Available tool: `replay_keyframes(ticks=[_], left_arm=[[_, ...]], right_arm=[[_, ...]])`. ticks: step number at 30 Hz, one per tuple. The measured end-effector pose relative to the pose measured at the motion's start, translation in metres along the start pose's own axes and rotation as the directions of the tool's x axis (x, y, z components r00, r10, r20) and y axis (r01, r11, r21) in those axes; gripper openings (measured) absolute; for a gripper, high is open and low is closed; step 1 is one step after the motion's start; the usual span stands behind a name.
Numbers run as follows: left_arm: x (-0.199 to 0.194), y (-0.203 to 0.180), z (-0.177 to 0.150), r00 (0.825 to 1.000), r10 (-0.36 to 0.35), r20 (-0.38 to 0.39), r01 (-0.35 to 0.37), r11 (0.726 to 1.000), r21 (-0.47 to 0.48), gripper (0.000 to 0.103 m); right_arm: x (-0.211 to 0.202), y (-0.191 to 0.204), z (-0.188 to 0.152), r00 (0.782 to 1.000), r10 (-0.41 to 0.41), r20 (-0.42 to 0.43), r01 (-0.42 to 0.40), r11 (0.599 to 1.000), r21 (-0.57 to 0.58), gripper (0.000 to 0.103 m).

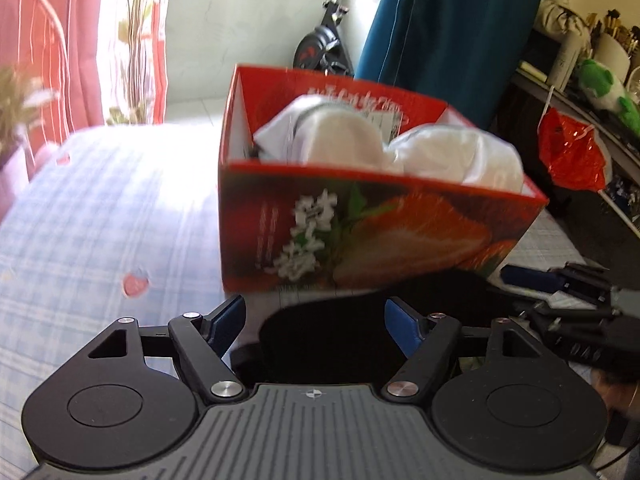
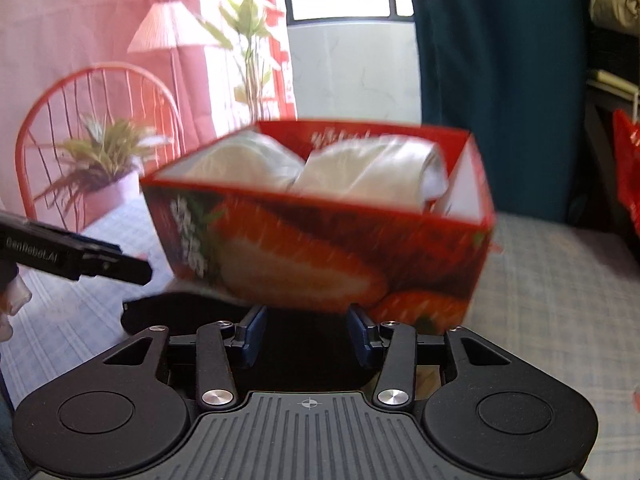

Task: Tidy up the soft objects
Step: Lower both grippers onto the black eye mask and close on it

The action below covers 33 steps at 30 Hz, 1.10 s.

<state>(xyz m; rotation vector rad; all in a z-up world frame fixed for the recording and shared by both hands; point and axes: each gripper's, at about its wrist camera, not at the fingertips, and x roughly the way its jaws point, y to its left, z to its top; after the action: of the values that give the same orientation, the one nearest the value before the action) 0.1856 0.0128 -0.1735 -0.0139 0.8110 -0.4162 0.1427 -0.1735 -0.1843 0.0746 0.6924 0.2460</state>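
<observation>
A red strawberry-print box (image 1: 360, 224) stands on the checked tablecloth (image 1: 100, 216) and holds two rolled white soft items (image 1: 340, 136). A black soft item (image 1: 320, 332) lies in front of the box, between the fingers of my left gripper (image 1: 316, 322), whose jaws stand wide apart. In the right wrist view the box (image 2: 320, 240) with the white rolls (image 2: 360, 172) is just ahead. My right gripper (image 2: 306, 338) has its jaws partly closed around the same black item (image 2: 180, 312); actual contact is hidden. The left gripper (image 2: 80, 258) shows at the left.
A red chair (image 2: 60, 128) and a potted plant (image 2: 100, 160) stand at the table's far left. A teal curtain (image 1: 452, 20) hangs behind the box. A red plastic bag (image 1: 572, 152) and cluttered shelves (image 1: 580, 72) are at the right.
</observation>
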Motion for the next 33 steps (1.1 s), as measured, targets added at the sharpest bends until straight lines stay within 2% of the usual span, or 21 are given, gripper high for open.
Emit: replay_keyframes(ticks=[5,8,12,14,16,20,24,30,31,32,33], left_arm=[[0.012,0.006,-0.011,0.999,0.001,-0.04,-0.002,1.0,-0.014,0.078],[0.014,0.013,-0.016,0.998,-0.008,-0.056,0.005,0.998,-0.056,0.078],[0.016,0.026,-0.022,0.996,-0.071,-0.06,0.06,0.985,-0.159,0.077],[0.019,0.029,-0.022,0.995,-0.077,-0.063,0.064,0.981,-0.183,0.077],[0.022,0.036,-0.02,0.996,-0.074,-0.059,0.058,0.971,-0.23,0.077],[0.022,0.051,-0.021,0.997,-0.064,-0.043,0.045,0.934,-0.355,0.077],[0.023,0.054,-0.022,0.997,-0.064,-0.048,0.041,0.925,-0.377,0.077],[0.042,0.047,-0.021,0.99,-0.114,-0.077,0.072,0.903,-0.423,0.076],[0.042,0.044,-0.02,0.993,-0.1,-0.069,0.062,0.905,-0.422,0.073],[0.041,0.041,-0.02,0.995,-0.08,-0.062,0.048,0.909,-0.413,0.056],[0.04,0.037,-0.02,0.996,-0.06,-0.061,0.031,0.918,-0.395,0.035]], right_arm=[[0.016,0.006,-0.023,0.997,-0.009,-0.071,0.009,1.0,-0.006,0.041],[0.015,0.005,-0.032,0.998,-0.009,-0.067,0.009,1.0,-0.003,0.041],[0.012,0.004,-0.039,0.999,-0.007,-0.051,0.008,1.0,0.014,0.041],[0.013,0.004,-0.041,0.999,-0.006,-0.042,0.007,1.0,0.025,0.041],[0.013,0.004,-0.043,0.999,-0.006,-0.033,0.007,1.0,0.03,0.041],[0.011,0.003,-0.043,1.0,-0.002,-0.03,0.003,0.999,0.038,0.041],[0.011,0.003,-0.044,1.0,0.0,-0.026,0.001,0.999,0.036,0.041],[0.01,0.003,-0.046,1.0,-0.004,-0.016,0.005,0.999,0.051,0.041],[0.01,0.003,-0.046,1.0,-0.004,-0.015,0.005,0.999,0.051,0.041],[0.01,0.003,-0.046,1.0,-0.004,-0.014,0.005,0.999,0.052,0.041],[0.009,0.003,-0.046,1.0,-0.004,-0.015,0.004,0.998,0.055,0.041]])
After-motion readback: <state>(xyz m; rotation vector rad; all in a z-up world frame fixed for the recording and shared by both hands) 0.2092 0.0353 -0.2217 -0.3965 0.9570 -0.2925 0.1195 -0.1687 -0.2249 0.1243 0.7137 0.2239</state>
